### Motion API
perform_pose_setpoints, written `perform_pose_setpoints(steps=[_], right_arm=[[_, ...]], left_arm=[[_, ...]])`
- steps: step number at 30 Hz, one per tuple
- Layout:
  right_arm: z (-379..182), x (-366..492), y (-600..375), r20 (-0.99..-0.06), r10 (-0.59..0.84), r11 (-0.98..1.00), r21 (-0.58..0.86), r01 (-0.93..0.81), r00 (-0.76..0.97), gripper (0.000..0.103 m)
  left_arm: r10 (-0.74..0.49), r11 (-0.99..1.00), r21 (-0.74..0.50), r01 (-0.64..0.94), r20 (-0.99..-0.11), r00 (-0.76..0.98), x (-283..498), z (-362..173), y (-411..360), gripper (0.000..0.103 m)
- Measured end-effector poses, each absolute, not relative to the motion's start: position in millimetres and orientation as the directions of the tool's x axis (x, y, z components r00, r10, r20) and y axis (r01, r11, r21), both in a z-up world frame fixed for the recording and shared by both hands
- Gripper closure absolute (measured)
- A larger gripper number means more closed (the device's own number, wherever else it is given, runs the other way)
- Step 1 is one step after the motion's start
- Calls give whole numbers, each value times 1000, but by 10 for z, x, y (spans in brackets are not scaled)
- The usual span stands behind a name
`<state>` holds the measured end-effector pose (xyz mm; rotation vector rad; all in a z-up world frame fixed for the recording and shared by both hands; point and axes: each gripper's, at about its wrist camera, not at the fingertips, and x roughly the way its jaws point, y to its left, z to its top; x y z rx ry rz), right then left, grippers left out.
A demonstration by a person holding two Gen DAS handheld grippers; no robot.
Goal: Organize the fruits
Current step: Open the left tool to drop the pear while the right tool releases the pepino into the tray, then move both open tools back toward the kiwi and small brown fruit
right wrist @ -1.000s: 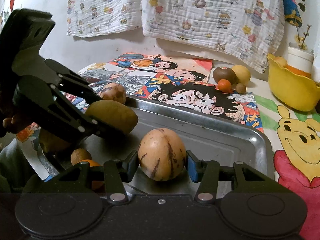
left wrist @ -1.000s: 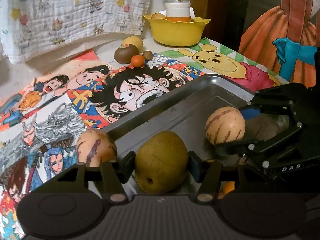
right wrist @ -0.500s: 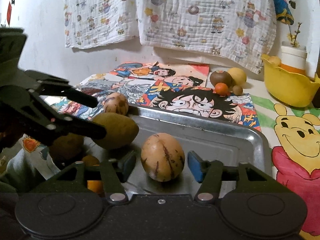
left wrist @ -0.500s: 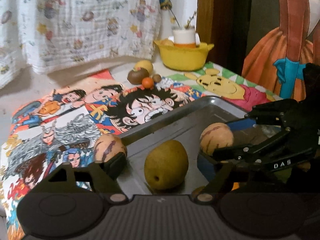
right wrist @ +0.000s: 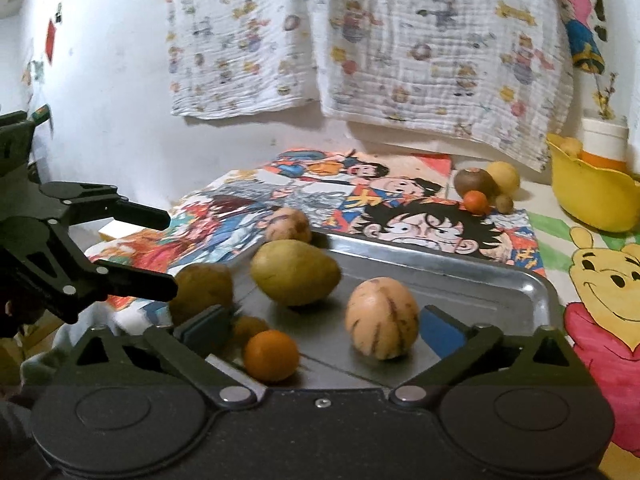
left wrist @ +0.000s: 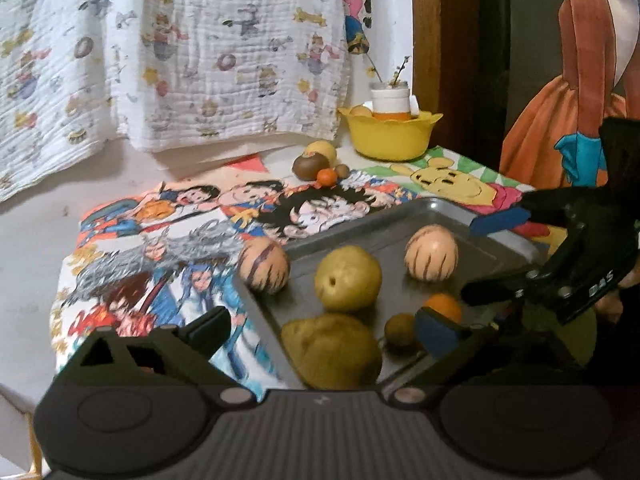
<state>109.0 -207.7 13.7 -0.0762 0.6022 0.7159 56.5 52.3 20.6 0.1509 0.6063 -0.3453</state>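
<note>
A metal tray [left wrist: 400,208] holds a yellow-green pear [left wrist: 347,278], a striped melon [left wrist: 431,253], a brownish pear [left wrist: 332,350], a small orange [left wrist: 442,307] and a small brown fruit [left wrist: 400,330]. A second striped melon [left wrist: 264,266] lies on the mat against the tray's left rim. My left gripper [left wrist: 322,330] is opening wide, its pads touching nothing. My right gripper [right wrist: 324,328] is also opening; the striped melon [right wrist: 382,318] rests on the tray [right wrist: 480,280] between its pads, free of both. Each gripper shows in the other's view: right gripper [left wrist: 486,256], left gripper [right wrist: 168,251].
At the back, a brown fruit [left wrist: 306,166], a yellow fruit [left wrist: 322,150], a tiny orange [left wrist: 328,177] and a small brown one sit on the cartoon mat [left wrist: 160,240]. A yellow bowl [left wrist: 390,134] holds a white cup. Printed cloth hangs on the wall.
Both grippers opened and pulled back. The left let go of the yellow-green pear, the right let go of the striped melon; both fruits now lie in the tray.
</note>
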Motion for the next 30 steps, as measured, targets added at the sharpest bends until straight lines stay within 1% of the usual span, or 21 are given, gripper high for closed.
perform_pose_setpoints(steps=[3, 7, 11, 13, 16, 19, 23, 27, 30], right_arm=[[145, 1004, -2063, -557, 589, 750, 106, -653, 586, 1], [108, 939, -2074, -599, 561, 752, 80, -654, 571, 1], [76, 910, -2131, -642, 486, 787, 25, -617, 593, 1], [81, 919, -2180, -648, 458, 804, 10, -594, 609, 1], [109, 931, -2234, -644, 427, 826, -8, -564, 635, 1], [143, 948, -2264, -627, 419, 834, -20, -551, 657, 1], [162, 1002, -2258, -616, 420, 836, -24, -549, 667, 1], [164, 1087, -2249, -613, 425, 837, -14, -548, 666, 1], [167, 1174, -2236, -619, 436, 834, 5, -552, 653, 1]], left_arm=[[-264, 932, 41, 359, -603, 753, 486, 163, 572, 1], [-236, 931, 67, 358, -636, 734, 406, 101, 608, 1], [-231, 933, 57, 354, -660, 715, 356, 80, 666, 1], [-216, 935, 66, 349, -674, 706, 352, 63, 687, 1], [-163, 939, 112, 326, -688, 707, 355, 39, 707, 0], [-120, 942, 155, 297, -672, 731, 375, 76, 770, 0], [-67, 953, 181, 242, -656, 752, 458, 175, 884, 0], [-47, 960, 183, 211, -638, 768, 558, 266, 979, 0], [-39, 971, 163, 177, -621, 783, 695, 321, 1033, 0]])
